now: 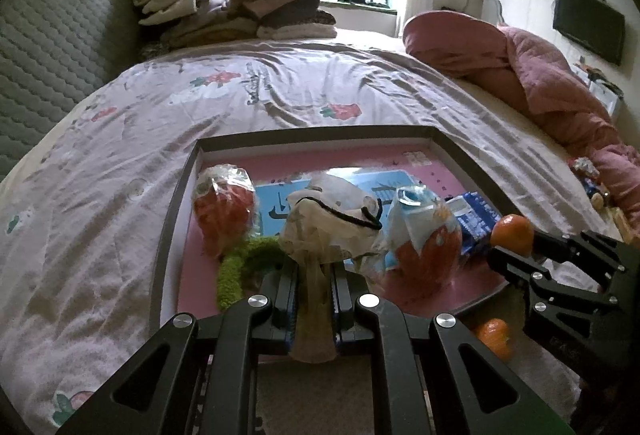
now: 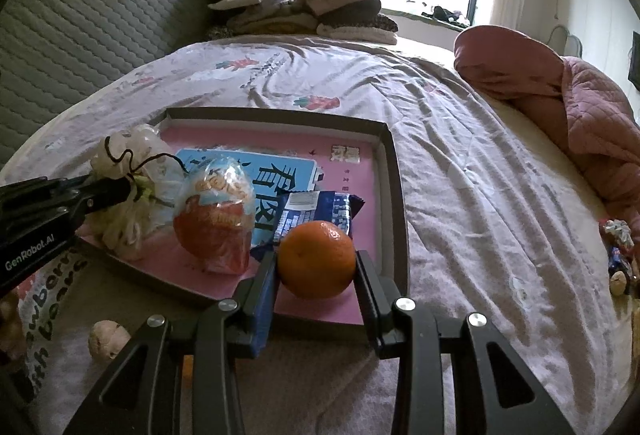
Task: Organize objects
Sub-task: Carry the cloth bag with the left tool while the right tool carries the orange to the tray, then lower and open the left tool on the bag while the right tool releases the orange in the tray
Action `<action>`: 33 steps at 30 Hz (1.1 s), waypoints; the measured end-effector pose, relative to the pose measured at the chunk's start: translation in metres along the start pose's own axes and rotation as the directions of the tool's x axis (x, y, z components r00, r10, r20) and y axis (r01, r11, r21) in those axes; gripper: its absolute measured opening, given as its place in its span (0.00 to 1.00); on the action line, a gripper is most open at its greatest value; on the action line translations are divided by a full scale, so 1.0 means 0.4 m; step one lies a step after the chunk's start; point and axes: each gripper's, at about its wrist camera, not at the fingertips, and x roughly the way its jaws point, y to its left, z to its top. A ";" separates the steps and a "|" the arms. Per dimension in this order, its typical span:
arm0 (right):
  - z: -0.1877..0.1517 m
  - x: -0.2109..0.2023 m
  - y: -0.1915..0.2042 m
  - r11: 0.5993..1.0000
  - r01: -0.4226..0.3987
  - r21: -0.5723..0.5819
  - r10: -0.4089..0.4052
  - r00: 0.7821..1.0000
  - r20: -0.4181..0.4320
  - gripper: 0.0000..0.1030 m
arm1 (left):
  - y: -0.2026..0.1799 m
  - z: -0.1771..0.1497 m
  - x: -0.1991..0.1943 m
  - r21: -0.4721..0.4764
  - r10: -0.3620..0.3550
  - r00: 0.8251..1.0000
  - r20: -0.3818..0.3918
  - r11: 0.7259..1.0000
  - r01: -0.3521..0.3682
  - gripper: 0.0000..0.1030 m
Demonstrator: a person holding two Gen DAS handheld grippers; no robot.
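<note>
A grey-rimmed tray (image 1: 171,219) with a pink floor lies on the bed. My left gripper (image 1: 314,277) is shut on the neck of a cream drawstring pouch (image 1: 332,215) with a black cord, low over the tray's near side. In the right wrist view the pouch (image 2: 128,187) hangs at the left gripper (image 2: 110,191). My right gripper (image 2: 316,265) is shut on a mandarin (image 2: 316,259) above the tray's near right corner (image 2: 394,171). That mandarin (image 1: 512,233) also shows at the right gripper (image 1: 516,255) in the left wrist view.
In the tray lie two foil-wrapped toy eggs (image 1: 224,211) (image 2: 216,215), a blue snack packet (image 2: 320,211) and a green fuzzy ring (image 1: 240,267). A second mandarin (image 1: 496,337) and a walnut-like lump (image 2: 108,339) lie on the sheet. Folded clothes (image 1: 240,7) and a pink quilt (image 2: 580,115) lie beyond.
</note>
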 end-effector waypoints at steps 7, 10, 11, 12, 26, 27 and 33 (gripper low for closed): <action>0.004 0.011 0.011 1.000 0.007 -0.013 -0.007 1.000 0.003 0.37 | -0.005 -0.004 0.008 0.018 0.018 1.000 -0.001 1.000 -0.018 0.12; 0.003 0.013 0.012 1.000 0.006 -0.011 -0.006 1.000 0.006 0.37 | -0.011 -0.007 0.013 0.034 0.037 0.999 -0.007 0.999 -0.037 0.13; 0.003 0.013 0.013 1.000 0.004 -0.007 -0.004 1.000 0.007 0.37 | -0.012 -0.010 0.014 0.038 0.039 0.999 -0.008 0.999 -0.039 0.13; 0.003 0.014 0.013 1.000 0.003 -0.003 -0.003 1.000 0.008 0.37 | -0.013 -0.011 0.014 0.038 0.039 0.999 -0.008 0.999 -0.038 0.13; 0.003 0.024 0.008 1.000 -0.001 0.005 0.001 1.000 -0.001 0.37 | -0.026 -0.017 0.023 0.056 0.042 0.999 -0.023 0.998 -0.041 0.17; 0.003 0.025 0.007 1.000 -0.003 0.007 0.003 1.000 -0.002 0.37 | -0.027 -0.018 0.021 0.057 0.044 0.999 -0.021 0.997 -0.042 0.18; 0.003 0.026 -0.007 0.999 -0.030 0.038 0.030 0.999 -0.011 0.37 | -0.023 -0.020 0.016 0.049 0.043 0.999 -0.028 0.998 -0.041 0.22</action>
